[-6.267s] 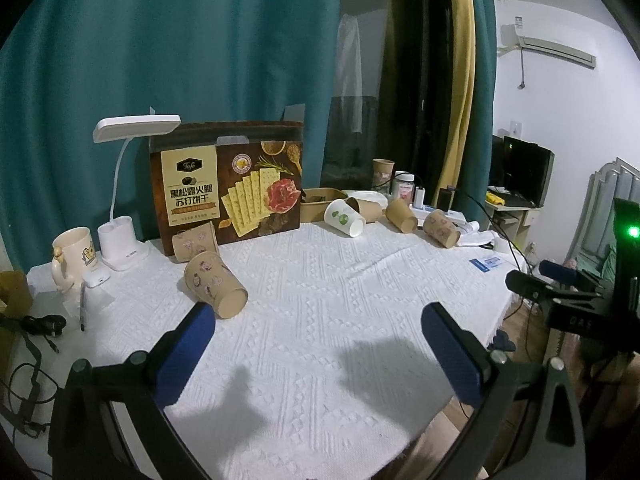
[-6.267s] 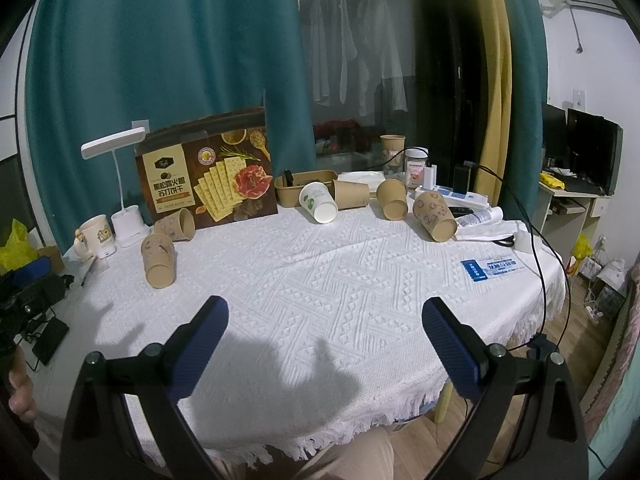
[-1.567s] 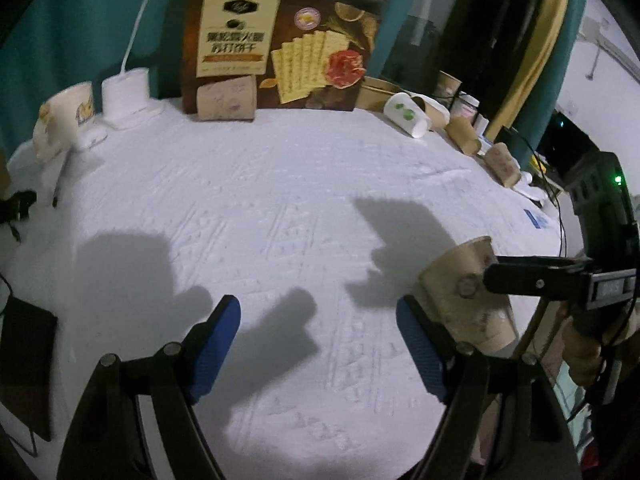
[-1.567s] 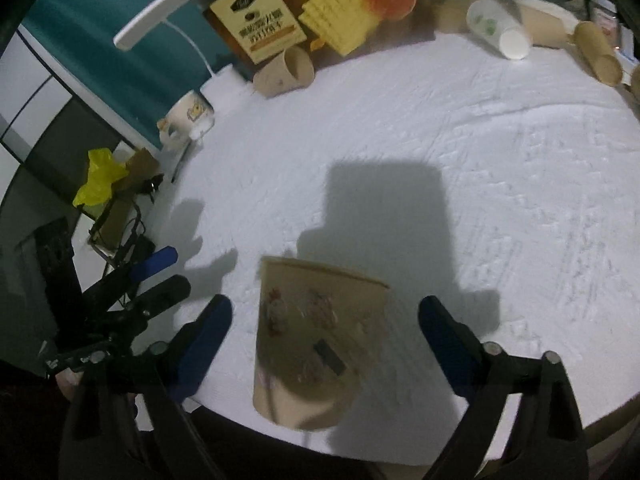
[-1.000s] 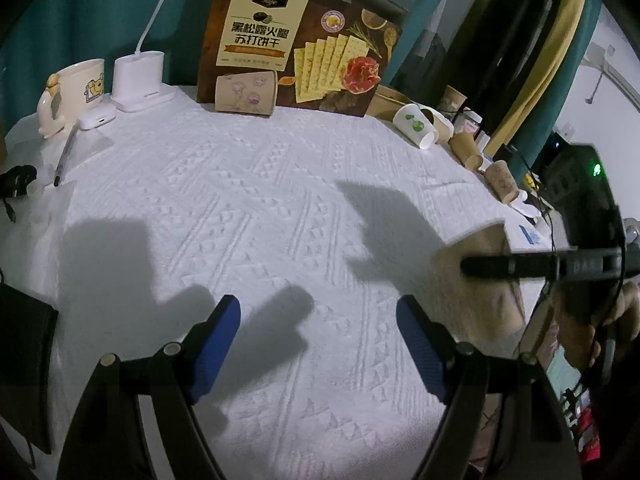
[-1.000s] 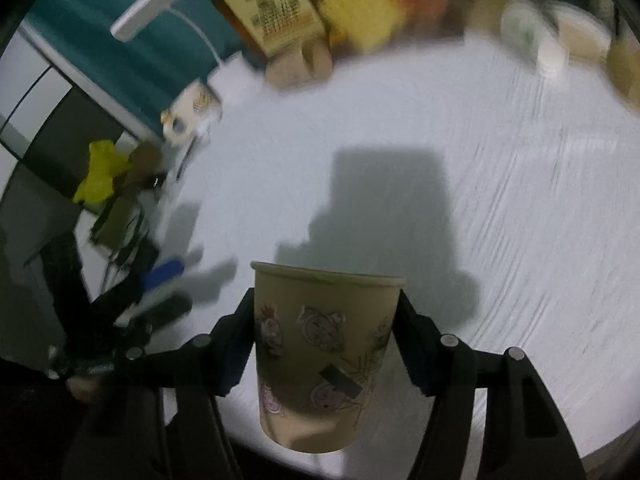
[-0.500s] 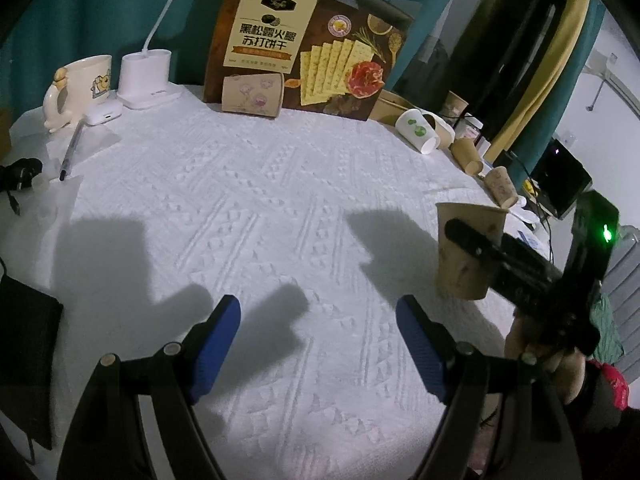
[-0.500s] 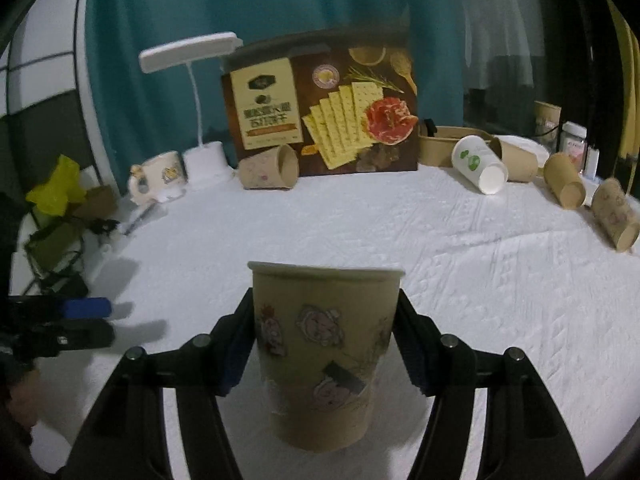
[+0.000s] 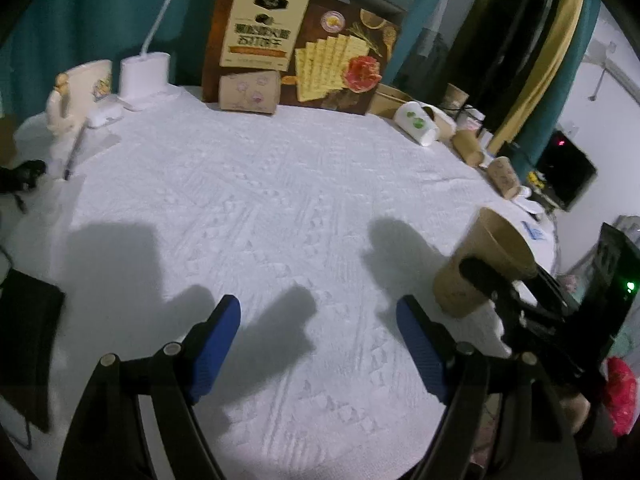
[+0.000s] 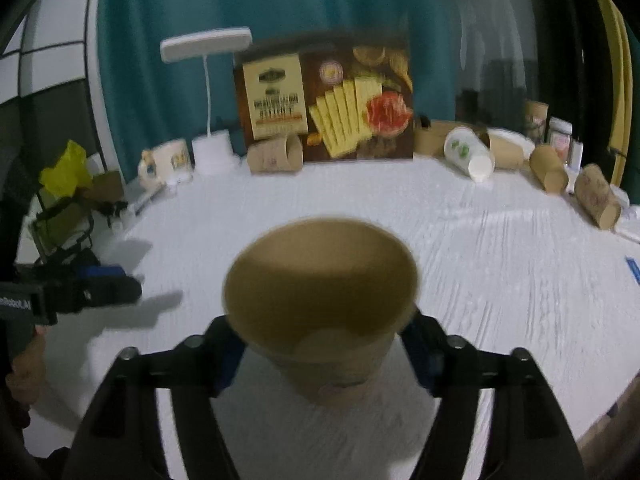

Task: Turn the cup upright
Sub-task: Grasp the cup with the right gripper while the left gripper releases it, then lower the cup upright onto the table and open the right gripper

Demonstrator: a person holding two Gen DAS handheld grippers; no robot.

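Note:
A brown paper cup point(image 10: 320, 300) with cartoon prints stands mouth up between the blue pads of my right gripper point(image 10: 324, 350), which is shut on its sides. In the left wrist view the same cup point(image 9: 476, 264) sits at the right, base at or just above the white tablecloth point(image 9: 260, 208), with the right gripper's black finger point(image 9: 486, 276) across it. My left gripper point(image 9: 318, 340) is open and empty, low over the cloth near the front edge. It also shows at the left of the right wrist view point(image 10: 96, 284).
A cracker box point(image 9: 304, 40) stands at the back with a cup point(image 9: 248, 92) lying in front of it. Several cups point(image 9: 418, 122) lie on their sides at the back right. A lamp base point(image 9: 144, 80), a mug point(image 9: 80, 88) and a pen point(image 9: 74, 152) sit at the left.
The right gripper has lowered the cup toward the cloth and tilted so the camera now looks into the cup's mouth. The left gripper has stayed open and barely moved.

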